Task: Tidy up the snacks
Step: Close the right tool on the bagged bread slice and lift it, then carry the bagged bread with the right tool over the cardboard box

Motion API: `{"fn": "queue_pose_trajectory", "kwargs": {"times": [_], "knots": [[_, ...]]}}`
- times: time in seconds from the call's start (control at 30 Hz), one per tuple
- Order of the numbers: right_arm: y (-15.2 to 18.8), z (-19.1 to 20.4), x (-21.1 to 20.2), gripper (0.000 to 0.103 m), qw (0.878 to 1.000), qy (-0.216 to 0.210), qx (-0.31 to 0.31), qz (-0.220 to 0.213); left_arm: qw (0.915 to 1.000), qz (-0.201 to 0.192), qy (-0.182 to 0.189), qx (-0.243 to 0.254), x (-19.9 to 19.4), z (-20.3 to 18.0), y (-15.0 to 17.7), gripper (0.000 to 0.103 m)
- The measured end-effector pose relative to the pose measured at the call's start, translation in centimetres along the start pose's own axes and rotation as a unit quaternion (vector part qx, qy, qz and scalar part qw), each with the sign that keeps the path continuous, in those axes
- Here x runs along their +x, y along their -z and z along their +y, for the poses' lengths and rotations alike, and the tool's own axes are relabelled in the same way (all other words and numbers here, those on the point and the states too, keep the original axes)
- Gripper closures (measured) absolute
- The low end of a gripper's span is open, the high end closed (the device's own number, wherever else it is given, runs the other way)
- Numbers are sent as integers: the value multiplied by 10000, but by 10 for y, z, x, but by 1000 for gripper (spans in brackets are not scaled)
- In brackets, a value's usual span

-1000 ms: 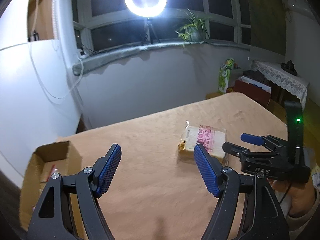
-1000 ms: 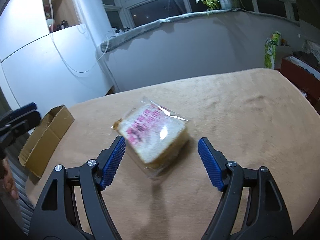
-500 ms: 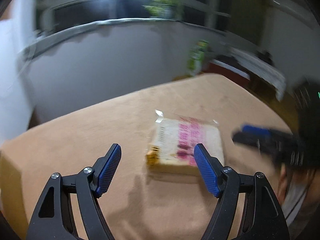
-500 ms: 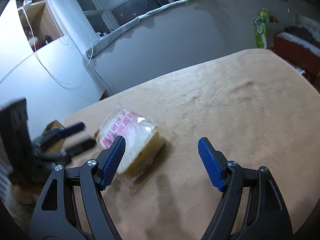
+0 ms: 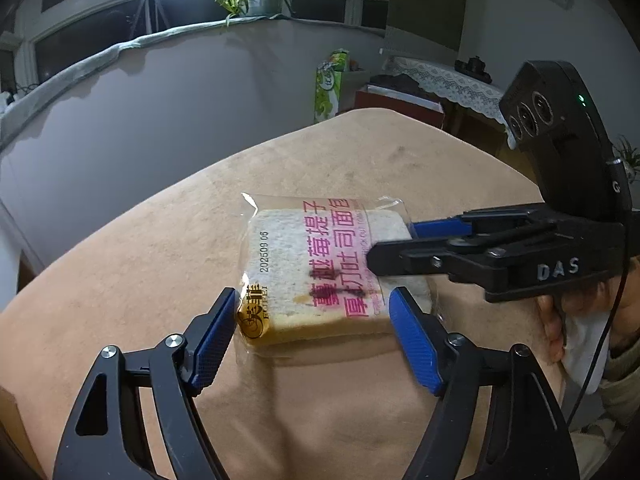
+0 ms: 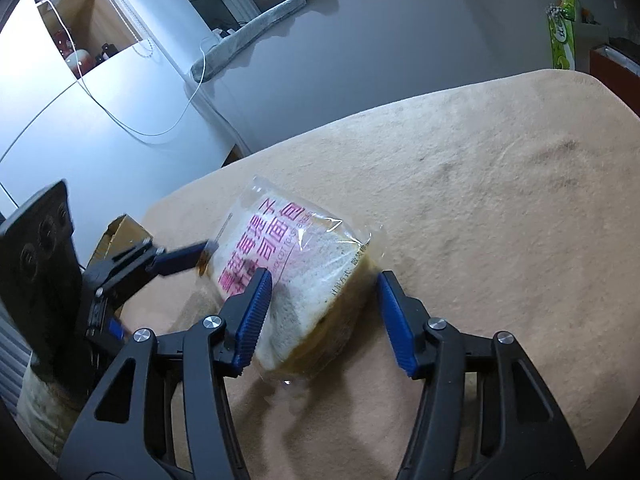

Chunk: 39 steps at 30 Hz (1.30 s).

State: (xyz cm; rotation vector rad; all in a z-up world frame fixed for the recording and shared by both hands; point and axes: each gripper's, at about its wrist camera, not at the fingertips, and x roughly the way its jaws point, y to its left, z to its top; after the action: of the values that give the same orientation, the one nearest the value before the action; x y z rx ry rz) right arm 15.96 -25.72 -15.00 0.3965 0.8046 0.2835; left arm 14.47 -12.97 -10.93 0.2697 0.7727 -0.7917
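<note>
Change since a second ago: both grippers had closed in on the bread packet (image 5: 320,268), which filled far more of each view; the cardboard box (image 6: 120,236) had dropped out of the left view.
Item: one clear-wrapped packet of sliced bread with pink lettering, lying flat on the tan table cover (image 5: 120,280).
Left gripper (image 5: 310,336): jaws spread, one on each side of the packet's near edge, not pressing it.
Right gripper (image 6: 320,316): jaws spread about the packet's corner; its left pad looked to be against the wrapper, its right pad stood just clear.
Box: beyond the bread packet on the left gripper's side, partly hidden behind that gripper in the right view.
Step in hand: judged as lining up a grasp on the bread packet, nothing lifted yet.
Next move calls for: one gripper to squeeze gently, since soft bread crushes and slick film slips, while the other gives way; then a carry toward the box, probably.
</note>
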Motion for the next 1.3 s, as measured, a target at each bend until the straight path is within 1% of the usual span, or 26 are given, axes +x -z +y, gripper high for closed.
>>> {"fn": "queue_pose_trajectory", "kwargs": {"times": [0.1, 0.23, 0.3, 0.33, 0.4, 0.47, 0.63, 0.73, 0.97, 1.3], "knots": [[-1, 0, -1, 46, 10000, -32, 10, -24, 9999, 25, -103, 50, -5, -14, 7, 27], [1, 0, -4, 45, 10000, -39, -12, -37, 9996, 30, -237, 137, -8, -20, 15, 27], [4, -2, -5, 43, 10000, -66, 9, 51, 9987, 214, -403, 223, -2, -20, 14, 27], [5, -2, -5, 43, 10000, -75, 9, 62, 9984, 276, -425, 257, 1, -20, 13, 27], [7, 2, -6, 42, 9999, 43, -88, 24, 9985, 330, -336, 284, 5, -20, 10, 27], [6, 5, -5, 44, 9998, 105, -150, 6, 9991, 305, -222, 203, 6, -15, 7, 27], [7, 7, -13, 46, 9998, 123, -151, -90, 9995, 122, -266, 104, -3, -17, 8, 32], [6, 15, -25, 46, 9993, 168, -263, -187, 9996, -58, -278, 38, -14, -21, 10, 32], [5, 46, -47, 46, 9976, 149, -592, -334, 9986, -208, -432, -229, -40, -27, 14, 32], [7, 92, -64, 46, 9945, 14, -958, -426, 9953, -534, -645, -482, -87, -29, 25, 32]]}}
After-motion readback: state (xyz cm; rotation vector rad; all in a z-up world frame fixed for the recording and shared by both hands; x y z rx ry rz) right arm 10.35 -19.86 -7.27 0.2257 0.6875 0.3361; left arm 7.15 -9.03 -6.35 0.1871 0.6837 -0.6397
